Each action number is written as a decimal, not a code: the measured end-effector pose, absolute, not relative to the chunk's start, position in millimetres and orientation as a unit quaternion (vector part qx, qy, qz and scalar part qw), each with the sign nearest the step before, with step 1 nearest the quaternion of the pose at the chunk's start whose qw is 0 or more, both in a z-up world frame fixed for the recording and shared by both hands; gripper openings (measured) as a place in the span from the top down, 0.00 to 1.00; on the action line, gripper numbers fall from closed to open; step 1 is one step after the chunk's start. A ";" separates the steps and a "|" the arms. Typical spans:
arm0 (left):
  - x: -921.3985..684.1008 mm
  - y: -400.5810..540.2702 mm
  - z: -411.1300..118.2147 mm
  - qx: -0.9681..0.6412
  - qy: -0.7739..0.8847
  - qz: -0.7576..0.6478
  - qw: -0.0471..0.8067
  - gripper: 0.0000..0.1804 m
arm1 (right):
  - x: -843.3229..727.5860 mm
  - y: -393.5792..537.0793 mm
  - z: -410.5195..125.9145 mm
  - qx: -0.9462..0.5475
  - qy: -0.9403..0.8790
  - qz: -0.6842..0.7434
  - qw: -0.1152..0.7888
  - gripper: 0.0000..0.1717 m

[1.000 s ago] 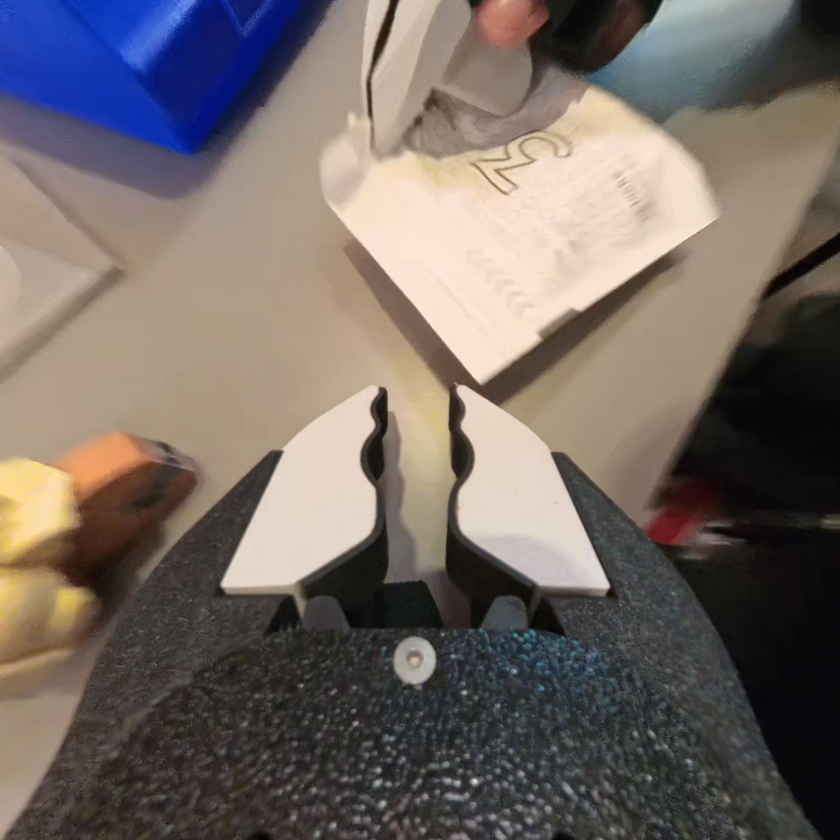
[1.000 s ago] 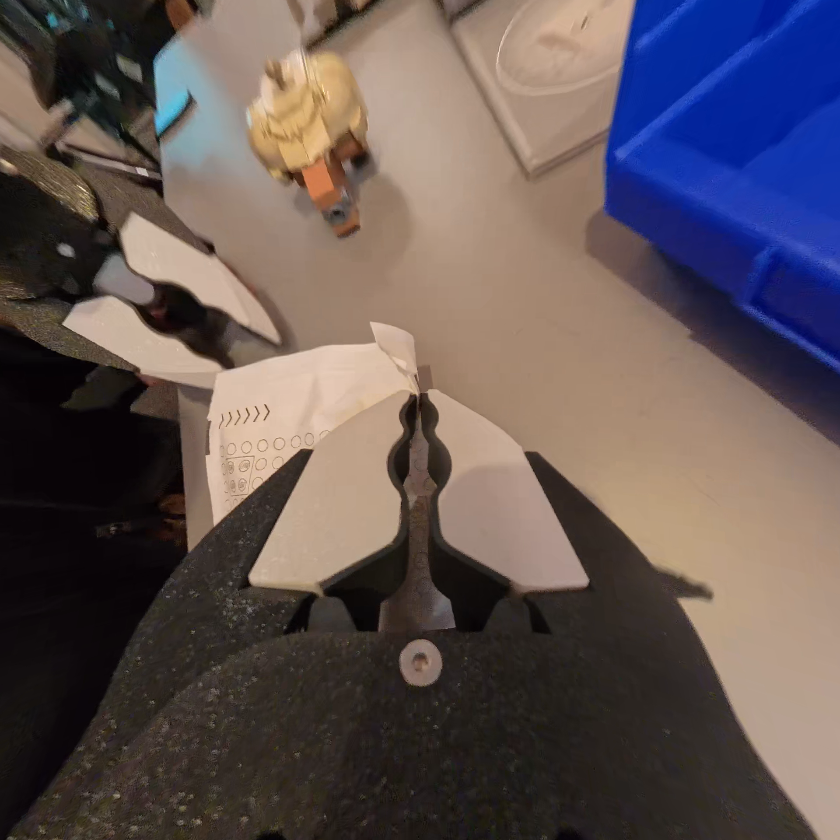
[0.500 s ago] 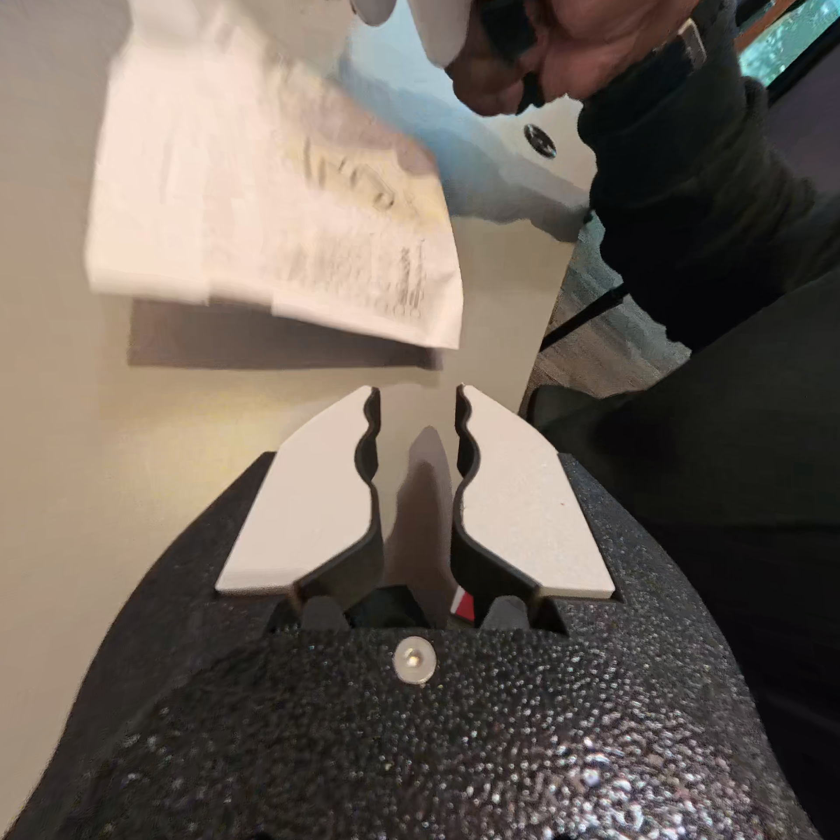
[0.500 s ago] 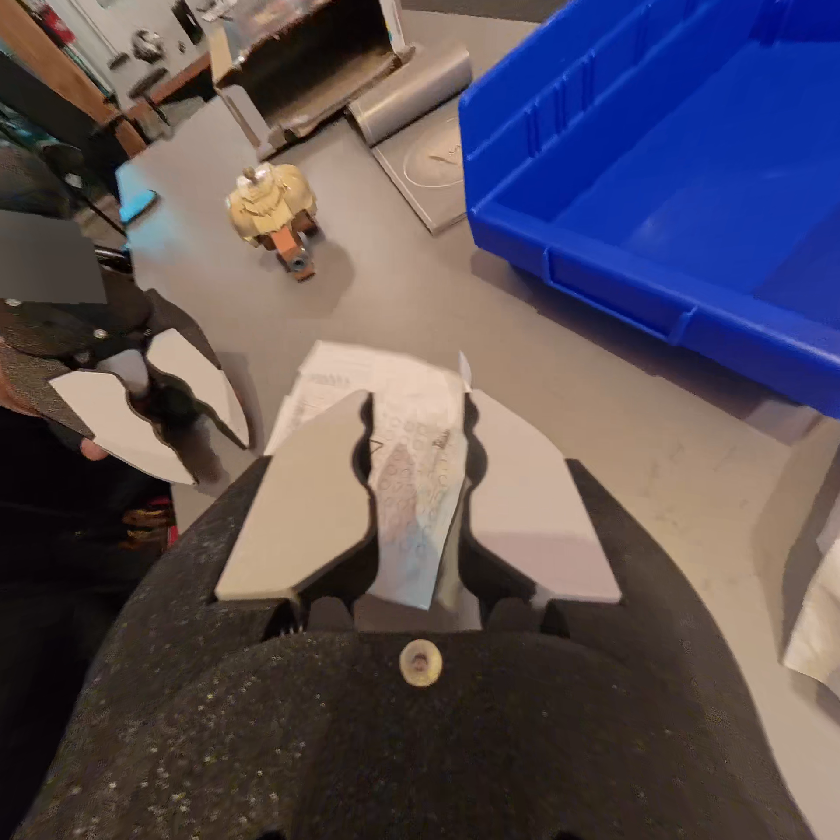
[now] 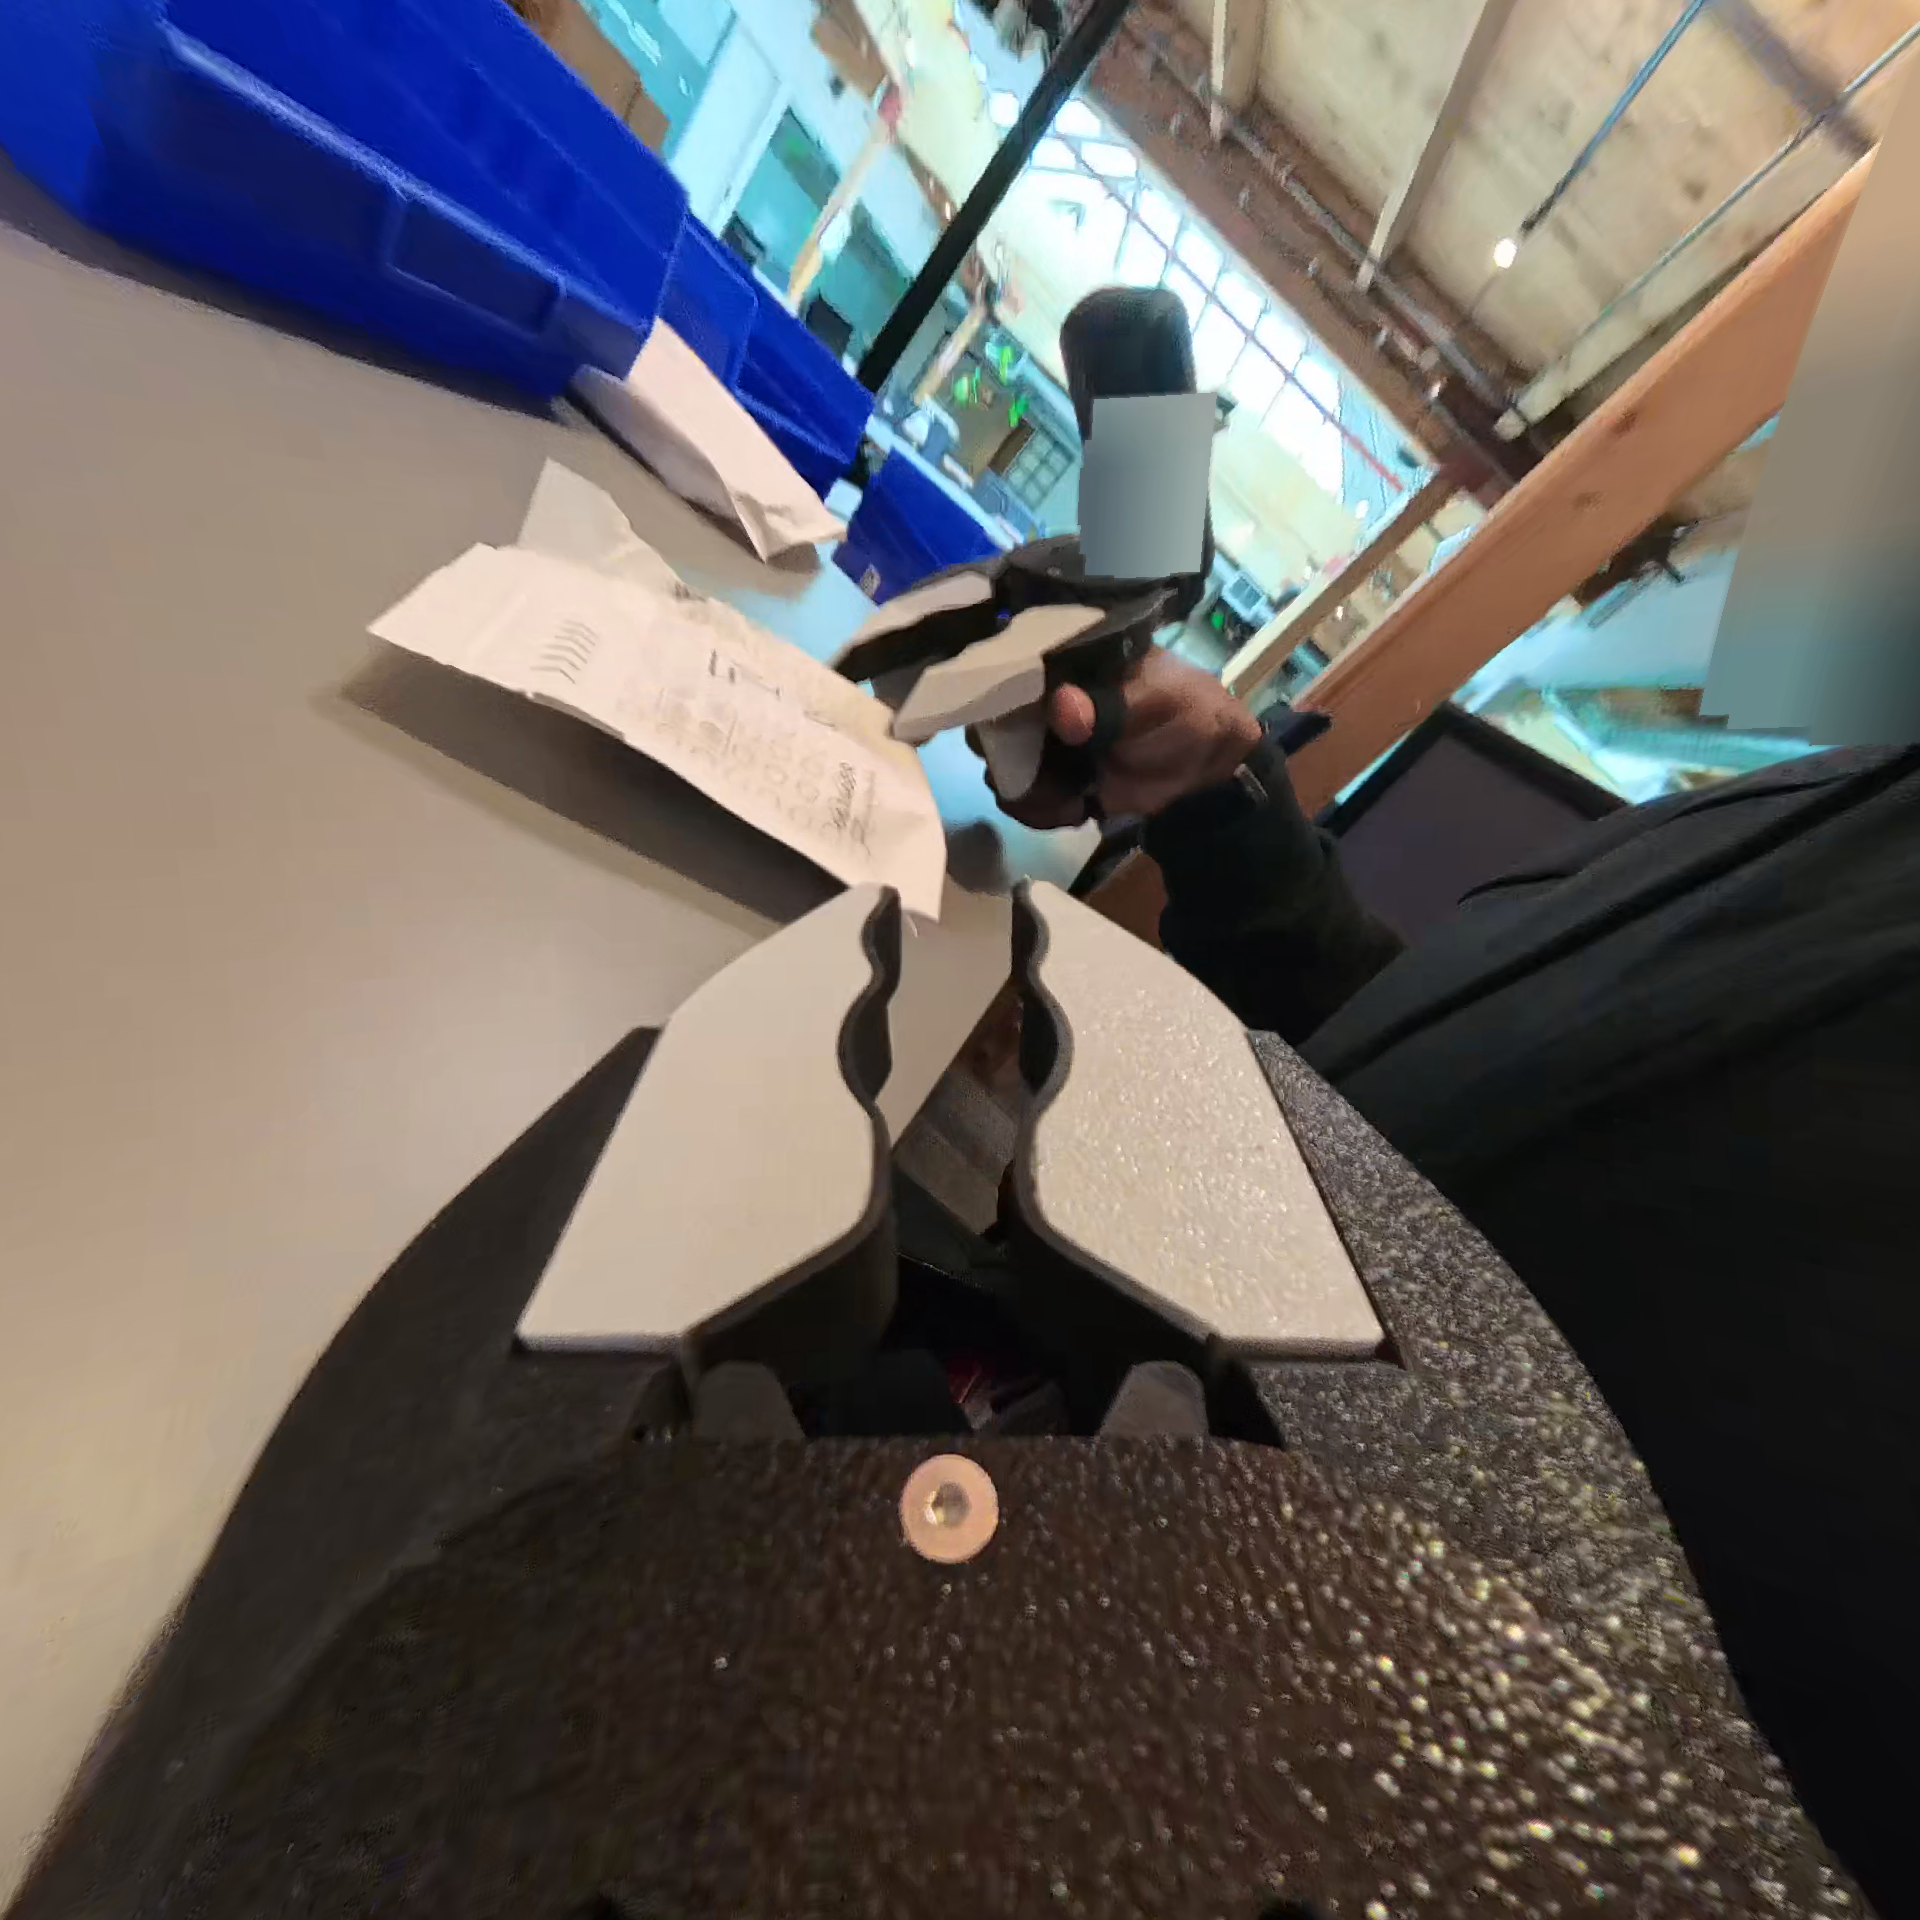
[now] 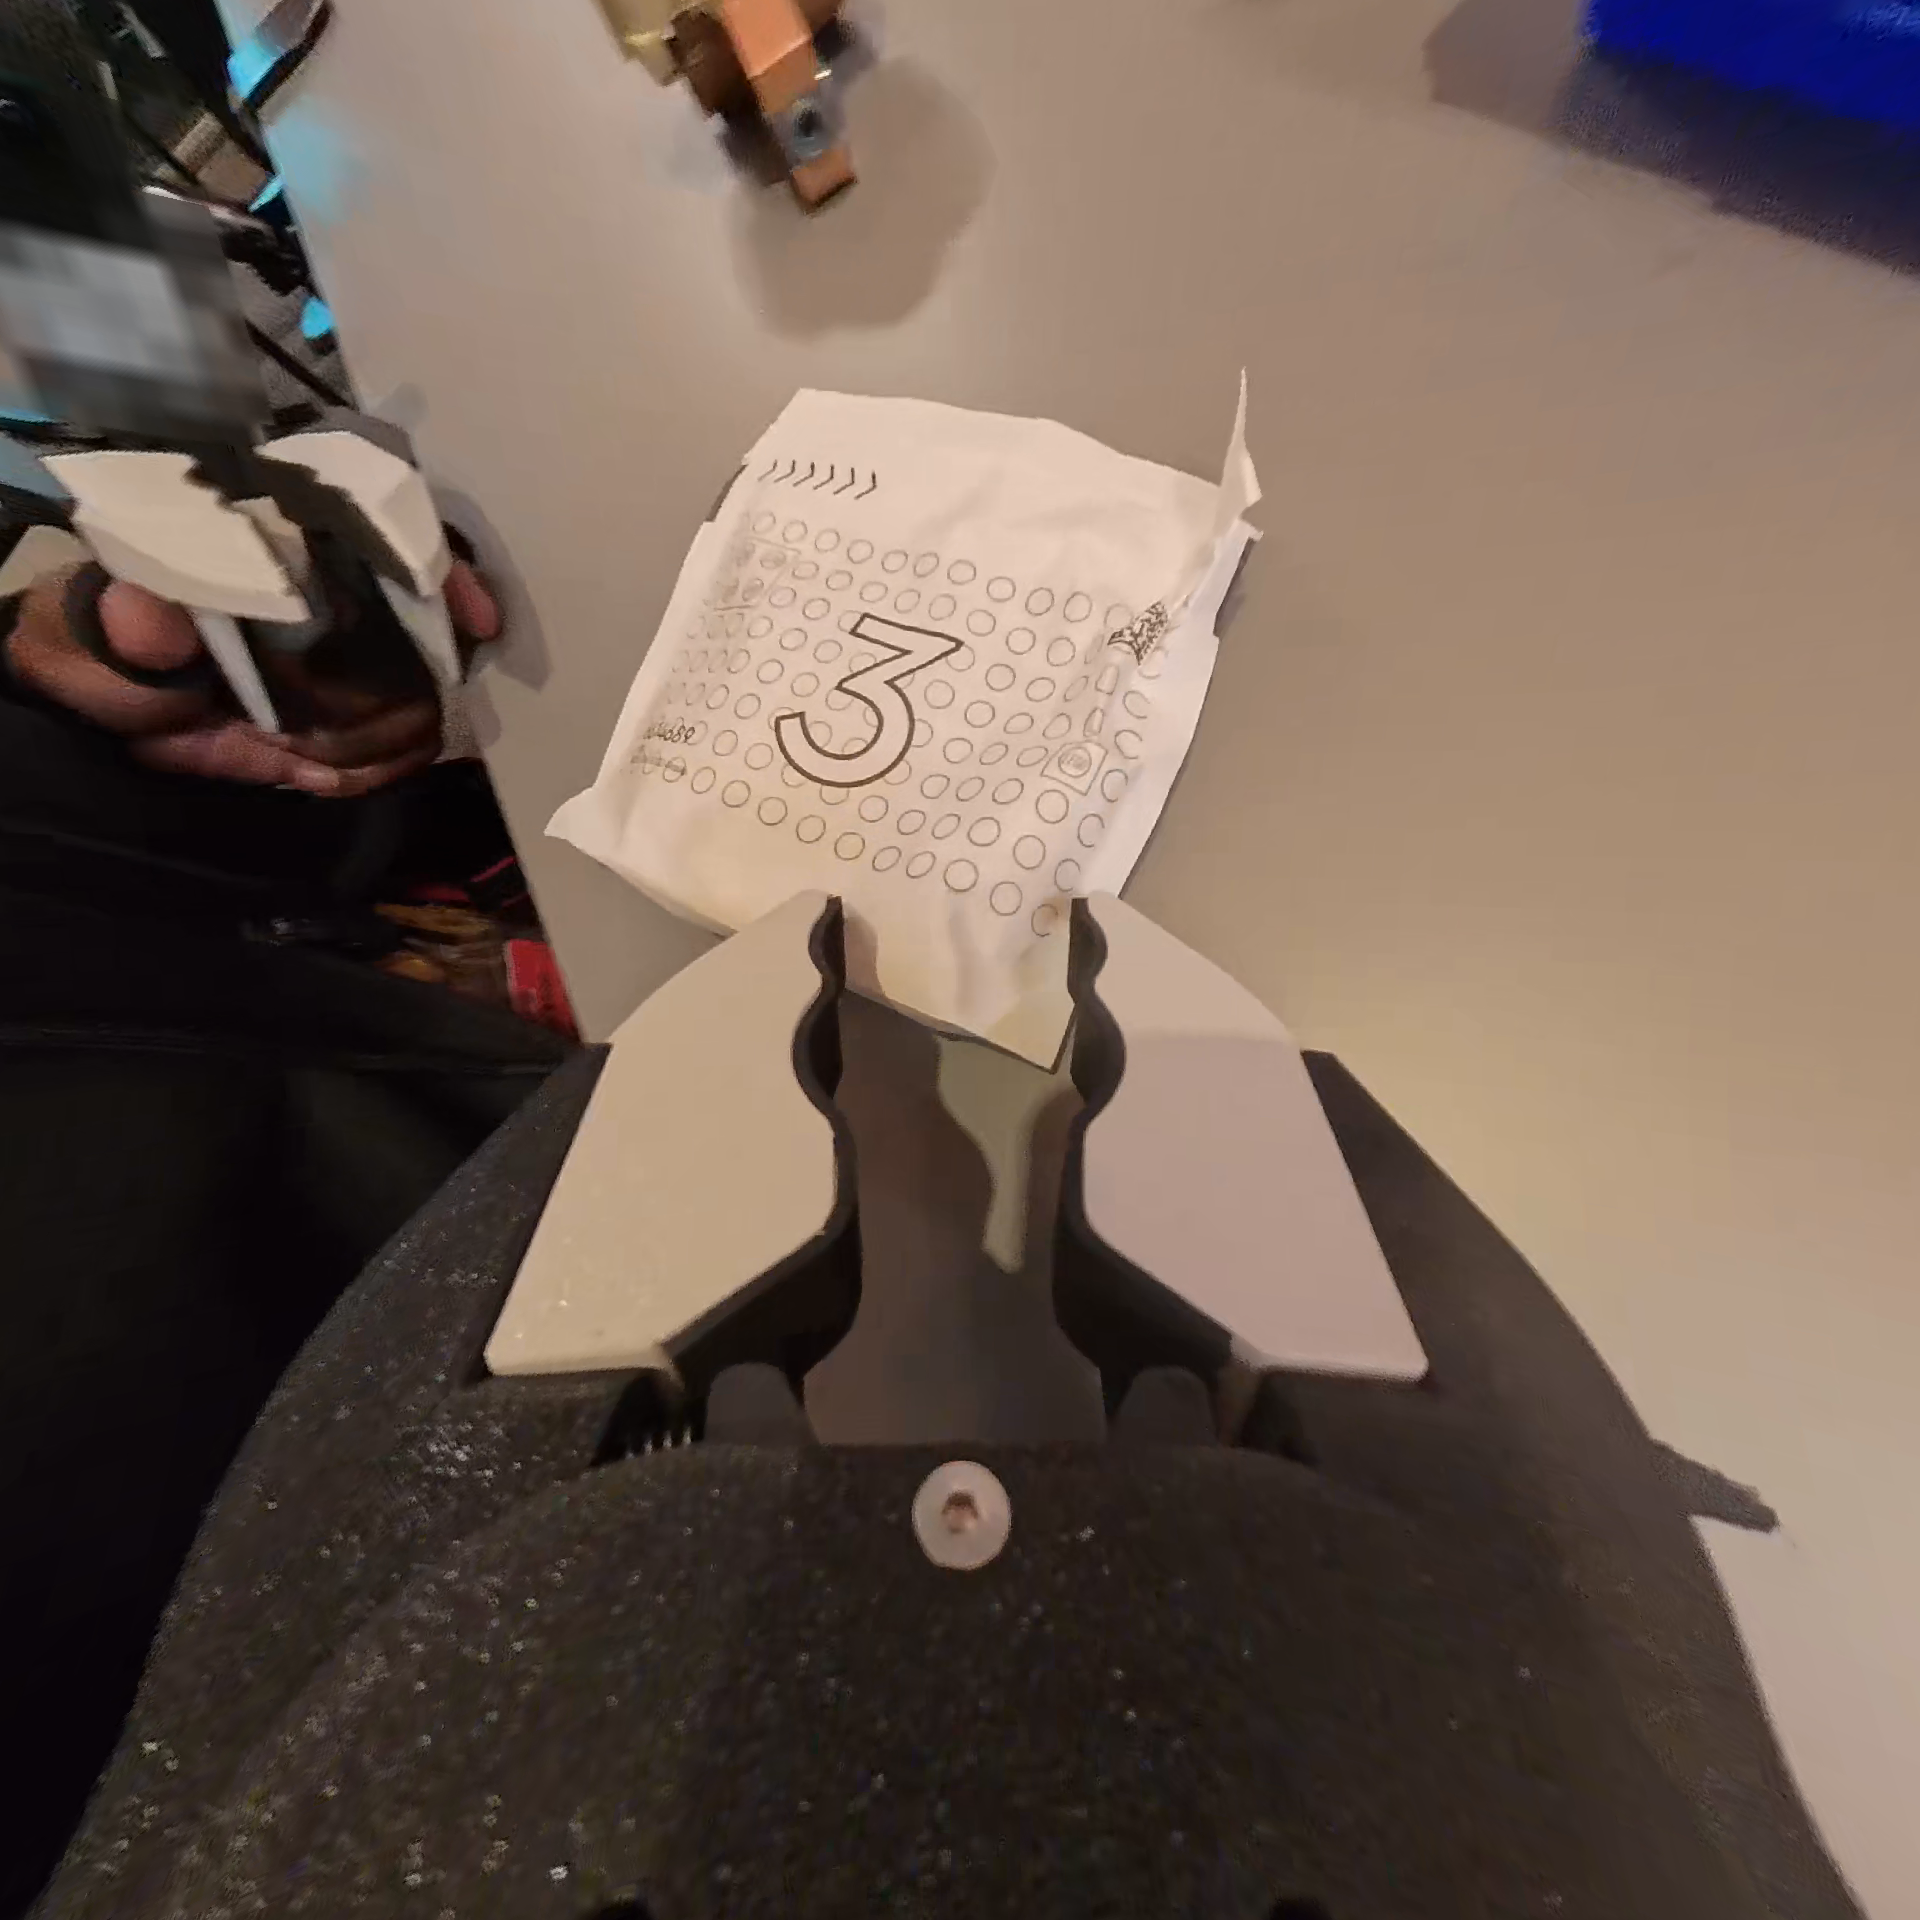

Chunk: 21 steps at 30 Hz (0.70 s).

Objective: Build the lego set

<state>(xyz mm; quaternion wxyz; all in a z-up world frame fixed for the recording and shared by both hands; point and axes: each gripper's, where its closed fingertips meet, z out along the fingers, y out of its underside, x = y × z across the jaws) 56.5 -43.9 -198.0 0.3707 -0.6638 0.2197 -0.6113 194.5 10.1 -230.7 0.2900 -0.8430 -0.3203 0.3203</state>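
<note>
Right wrist view: the right gripper (image 6: pixel 956 914) hangs with its jaws standing wide, and the near edge of a white paper bag (image 6: pixel 914 686) printed with circles reaches in between the fingertips; neither pad presses on it. The bag lies flat on the grey table (image 6: pixel 1558 727), near the table's edge. At 12 o'clock a tan and orange brick figure (image 6: pixel 748 62) stands on the table. At 9 o'clock the left gripper (image 6: pixel 260 520) is held in a hand (image 6: pixel 239 717) off the table's edge. Left wrist view: its jaws stand narrowly apart with nothing between them, the bag's corner just beyond the tips. Blue bins (image 5: pixel 364 197) sit at 11 o'clock.
</note>
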 end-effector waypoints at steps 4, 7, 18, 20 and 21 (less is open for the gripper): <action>40.2 -39.6 -201.1 -0.692 0.236 -0.556 0.396 0.87 | 165.0 -8.5 -227.7 -0.834 -0.333 0.332 0.289 0.75; 39.5 -29.6 -204.7 -0.724 0.285 -0.510 0.367 0.84 | 159.7 -7.4 -218.2 -0.820 -0.348 0.331 0.312 0.75; 4.6 -26.3 -165.0 -0.615 0.475 -0.418 0.471 0.86 | 155.8 -12.6 -209.3 -0.766 -0.441 0.301 0.359 0.78; -33.9 -37.1 -174.4 -0.594 0.503 -0.340 0.527 0.88 | 158.7 -6.9 -208.4 -0.762 -0.439 0.301 0.368 0.78; -59.4 -42.8 -186.5 -0.593 0.521 -0.285 0.543 0.89 | 160.2 -4.2 -207.5 -0.760 -0.438 0.303 0.372 0.79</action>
